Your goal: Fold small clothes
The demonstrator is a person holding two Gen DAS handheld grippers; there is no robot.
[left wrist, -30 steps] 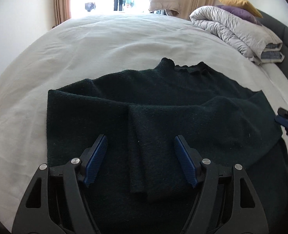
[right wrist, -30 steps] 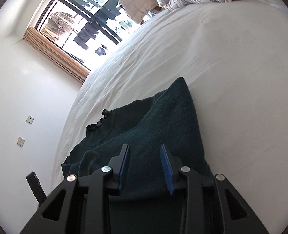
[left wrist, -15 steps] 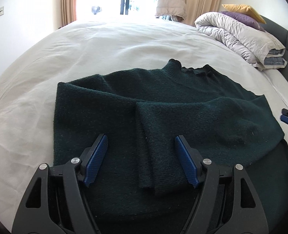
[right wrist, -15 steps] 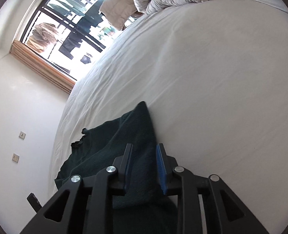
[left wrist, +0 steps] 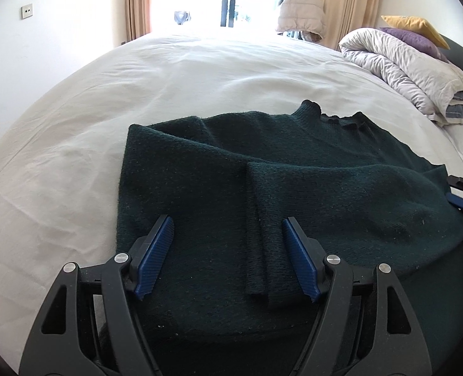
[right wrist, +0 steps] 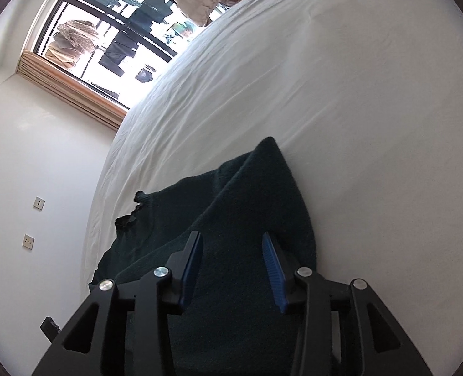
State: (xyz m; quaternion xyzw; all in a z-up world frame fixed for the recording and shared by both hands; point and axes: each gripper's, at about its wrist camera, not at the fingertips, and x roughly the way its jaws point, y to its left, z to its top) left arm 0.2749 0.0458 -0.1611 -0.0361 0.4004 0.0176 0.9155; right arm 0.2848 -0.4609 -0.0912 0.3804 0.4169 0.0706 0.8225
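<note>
In left view only, pillows (left wrist: 419, 36).

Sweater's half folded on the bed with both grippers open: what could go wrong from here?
1. The folded-in sleeve lies loose on the sweater; a jaw of the open left gripper may drag it out of place.
2. The open right gripper hovers over several layers and might pinch only the top one.

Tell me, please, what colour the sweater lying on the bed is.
The sweater is a very dark green, plain with no pattern; the left wrist view shows it best.
</note>
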